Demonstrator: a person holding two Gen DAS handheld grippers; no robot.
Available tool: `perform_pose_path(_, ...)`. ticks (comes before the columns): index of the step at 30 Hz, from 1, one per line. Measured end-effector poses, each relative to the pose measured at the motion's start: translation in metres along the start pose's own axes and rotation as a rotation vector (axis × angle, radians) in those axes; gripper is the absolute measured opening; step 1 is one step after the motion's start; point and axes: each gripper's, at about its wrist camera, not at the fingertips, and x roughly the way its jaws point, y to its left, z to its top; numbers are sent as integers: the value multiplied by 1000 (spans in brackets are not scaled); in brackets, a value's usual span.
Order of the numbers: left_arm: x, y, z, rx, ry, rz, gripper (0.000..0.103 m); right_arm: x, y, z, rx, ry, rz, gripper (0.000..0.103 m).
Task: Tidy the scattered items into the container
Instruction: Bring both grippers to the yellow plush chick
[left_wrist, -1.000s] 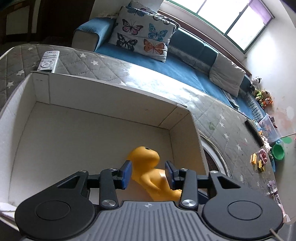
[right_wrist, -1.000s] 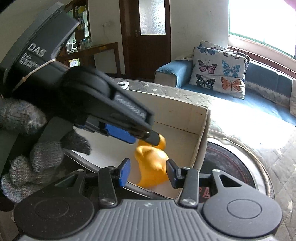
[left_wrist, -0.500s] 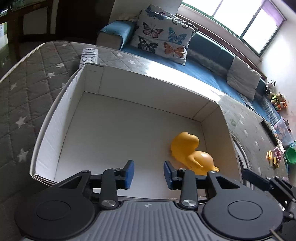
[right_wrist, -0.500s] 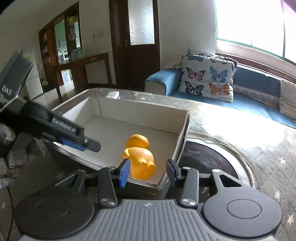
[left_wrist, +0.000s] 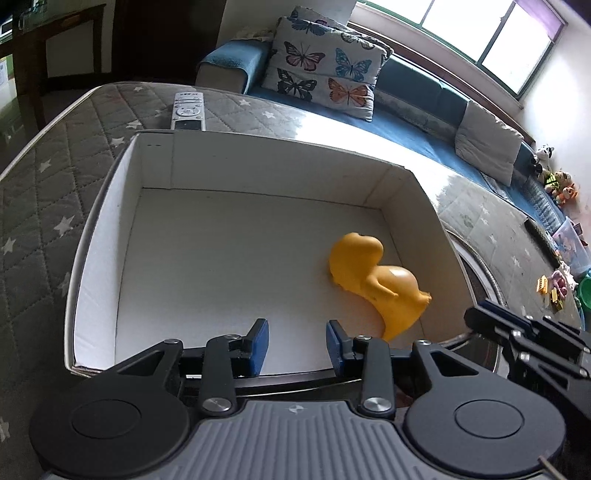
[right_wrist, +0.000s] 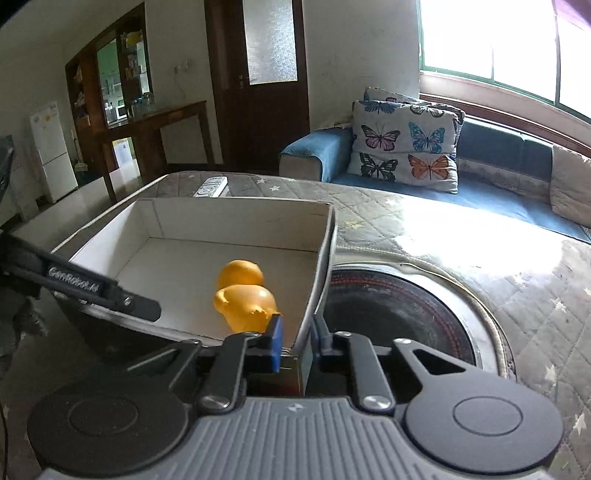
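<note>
Now the yellow duck (left_wrist: 373, 280) lies sideways; left hand-held gripper (left_wrist: 297, 345) gapes empty, right hand-held gripper (right_wrist: 297, 341) pinches the box (right_wrist: 321, 251) wall.

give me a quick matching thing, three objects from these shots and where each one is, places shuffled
Things:
1. yellow duck
2. remote
3. butterfly cushion

Places:
a. on the blue sofa
b. on the quilted cover, behind the white box
c. inside the white box

Pairs: 1-c, 2-b, 3-a
</note>
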Motion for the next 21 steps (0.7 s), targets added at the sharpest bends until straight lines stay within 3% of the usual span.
perform_pose_path(6, -4, 5, -5, -24, 0, -6, 37, 4, 1, 2, -24, -5, 7, 10)
perform_pose_path(10, -6, 4, -9, -29, -9, -1, 37, 1, -1, 0, -29, -16, 13, 17)
perform_pose_path(14, -11, 4, -10, -46, -37, 2, 37, -11, -1, 0, -41, -32, 5, 18)
perform_pose_path(21, -38, -14, -19, -9, -110, -17, 37, -46, 5, -11, -80, -53, -7, 36)
